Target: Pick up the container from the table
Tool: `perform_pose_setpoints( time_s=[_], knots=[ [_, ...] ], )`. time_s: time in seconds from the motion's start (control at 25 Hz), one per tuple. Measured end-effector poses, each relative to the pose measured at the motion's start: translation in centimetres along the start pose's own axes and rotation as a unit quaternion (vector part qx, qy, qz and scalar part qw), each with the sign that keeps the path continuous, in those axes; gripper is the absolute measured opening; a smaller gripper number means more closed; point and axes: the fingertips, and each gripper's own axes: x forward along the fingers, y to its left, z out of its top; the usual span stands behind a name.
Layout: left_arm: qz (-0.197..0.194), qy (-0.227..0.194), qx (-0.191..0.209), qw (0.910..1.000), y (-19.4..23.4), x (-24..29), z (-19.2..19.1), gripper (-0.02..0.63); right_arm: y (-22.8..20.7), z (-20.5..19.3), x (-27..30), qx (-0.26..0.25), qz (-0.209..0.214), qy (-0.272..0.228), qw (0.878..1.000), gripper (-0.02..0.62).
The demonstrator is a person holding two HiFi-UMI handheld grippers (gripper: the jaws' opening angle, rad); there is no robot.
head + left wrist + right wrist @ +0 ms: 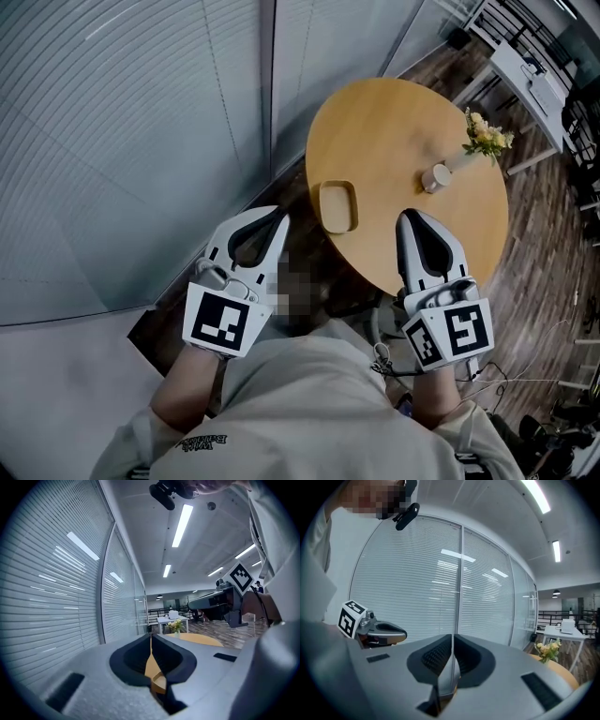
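Finding 1. The container (337, 206), a shallow tan tray with rounded corners, lies flat at the near-left edge of the round wooden desk (394, 122). Nothing touches it, and it appears empty. A flower vase (436, 176) stands well apart from it, toward the far-right edge, so the approach is unobstructed.

Finding 2. The left gripper (277, 217) is held off the desk, just beside its left edge and near the container. Its fingers (133, 656) are pressed together with nothing between them; only a sliver of desk wood shows through the slit.

Finding 3. The right gripper (407, 217) hangs over the near edge of the desk, right of the container. Its fingers (433, 656) are likewise closed and empty.

Assessment. The pickup has not begun. Both tools sit in a ready stance flanking the container. Either one must spread its fingers before it can take the rim, and the left one lies closer.
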Motion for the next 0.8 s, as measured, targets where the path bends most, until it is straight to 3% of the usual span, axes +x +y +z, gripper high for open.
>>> perform_pose_setpoints(
  time_s=[0.8],
  knots=[
    [-0.013, -0.004, 0.004, 0.9999, 0.0, -0.2, 0.0, 0.028, 0.1, -0.7, -0.4, 0.006, -0.020, -0.003, 1.000, 0.035]
  ],
)
